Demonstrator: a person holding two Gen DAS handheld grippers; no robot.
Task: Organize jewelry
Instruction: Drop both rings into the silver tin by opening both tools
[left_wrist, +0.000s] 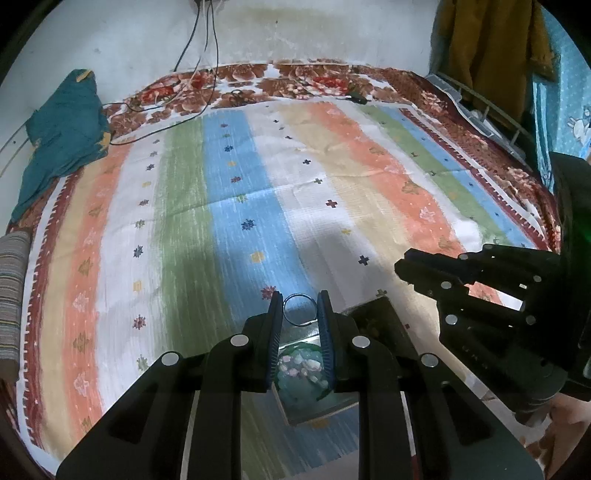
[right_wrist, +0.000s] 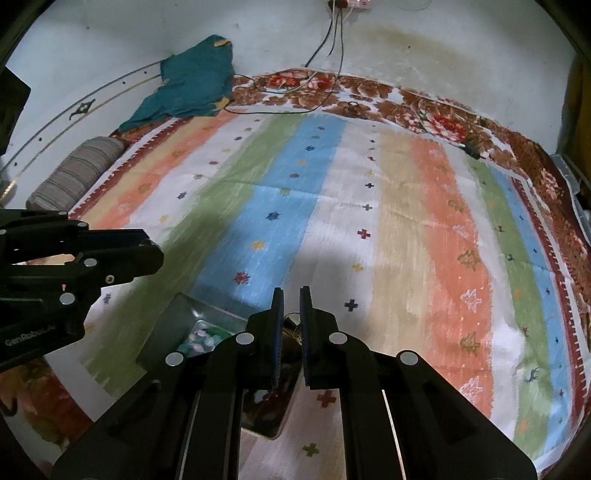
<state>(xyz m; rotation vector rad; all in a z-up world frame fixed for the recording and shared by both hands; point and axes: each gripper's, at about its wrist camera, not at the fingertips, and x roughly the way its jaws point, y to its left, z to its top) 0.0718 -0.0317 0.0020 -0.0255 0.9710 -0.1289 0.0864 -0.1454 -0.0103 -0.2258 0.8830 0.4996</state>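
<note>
My left gripper is shut on thin metal bangles, held between its blue pads above an open box on the bed. The box holds pale green and pink beaded jewelry. My right gripper hovers over the box's right side with its jaws a narrow gap apart; a thin strand of jewelry shows between them, and I cannot tell if it is gripped. The beaded jewelry also shows in the right wrist view. Each gripper appears in the other's view, the right and the left.
The striped bedsheet covers a floral blanket. A teal cloth lies at the far left corner, with a striped bolster beside it. Cables hang down the wall onto the bed. Clothes hang at the right.
</note>
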